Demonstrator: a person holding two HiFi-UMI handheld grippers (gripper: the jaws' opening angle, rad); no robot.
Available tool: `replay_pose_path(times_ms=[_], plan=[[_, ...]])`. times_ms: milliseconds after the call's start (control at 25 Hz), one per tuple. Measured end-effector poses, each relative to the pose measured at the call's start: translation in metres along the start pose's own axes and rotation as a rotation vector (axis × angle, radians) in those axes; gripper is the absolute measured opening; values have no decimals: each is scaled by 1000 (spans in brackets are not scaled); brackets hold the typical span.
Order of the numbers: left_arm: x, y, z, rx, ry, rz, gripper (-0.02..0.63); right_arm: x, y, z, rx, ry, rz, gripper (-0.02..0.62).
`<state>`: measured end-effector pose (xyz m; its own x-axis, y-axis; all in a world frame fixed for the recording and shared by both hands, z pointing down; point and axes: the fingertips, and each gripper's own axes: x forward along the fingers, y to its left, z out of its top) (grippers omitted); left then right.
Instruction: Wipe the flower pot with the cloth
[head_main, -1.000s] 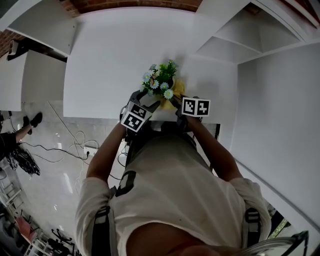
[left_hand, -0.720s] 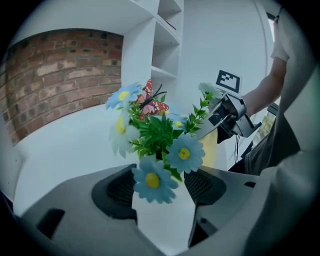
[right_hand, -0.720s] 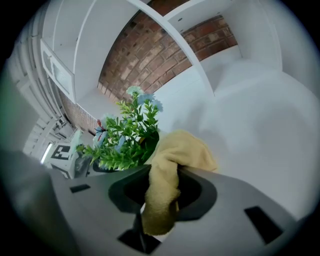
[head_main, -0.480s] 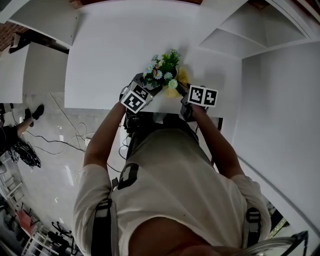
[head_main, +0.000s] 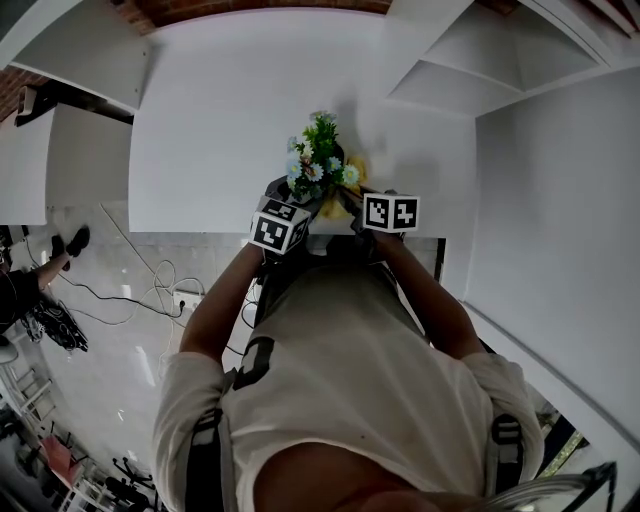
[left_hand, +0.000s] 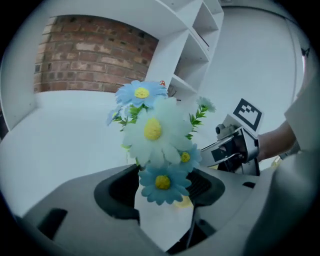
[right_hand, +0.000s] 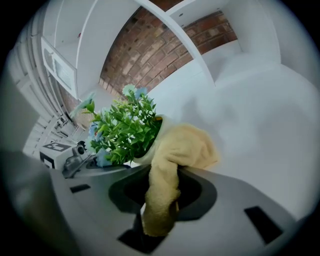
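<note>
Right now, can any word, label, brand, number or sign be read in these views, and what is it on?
No readable text anywhere.
Cubes on the left gripper and right gripper: black-and-white square markers only, no letters.
Red speck on the shelf: too small to read.

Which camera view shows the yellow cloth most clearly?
The right gripper view: the cloth fills its centre, pinched in the right claw and draped against the flower pot. The head view shows only a yellow patch beside the flowers; the left gripper view shows almost nothing.

Pale T-shirt (head_main: 350, 370), dark shoulder straps (head_main: 205, 450)
</note>
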<state>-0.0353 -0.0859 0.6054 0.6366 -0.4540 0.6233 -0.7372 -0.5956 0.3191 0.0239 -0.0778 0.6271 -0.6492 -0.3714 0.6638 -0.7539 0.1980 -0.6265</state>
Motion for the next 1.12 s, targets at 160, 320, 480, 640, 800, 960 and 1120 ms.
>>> replay_pose_path(times_ms=[160,320,480,640,800,960,1120], plan=[[-5,-11,-12,120,85,-99,268,-6,-12,14,30,-33,-6,118],[3,-10,-10,212,114,-103,262,-6,-17,27,35,-57,-14,118],[11,-16,-5,140,82,-103,262,-7,-20,22,48,-53,-22,117],[17,-43,-13,154,101,-178,227,-5,-15,9,75,-34,4,118],[25,-65,-24,283,123,-221,229,-5,-11,3,88,-38,-1,118],[3,-28,-21,331,129,-164,229,-5,-10,4,102,-42,8,118],[-12,26,1,280,86,-61,244,-7,-9,8,100,-44,26,118]])
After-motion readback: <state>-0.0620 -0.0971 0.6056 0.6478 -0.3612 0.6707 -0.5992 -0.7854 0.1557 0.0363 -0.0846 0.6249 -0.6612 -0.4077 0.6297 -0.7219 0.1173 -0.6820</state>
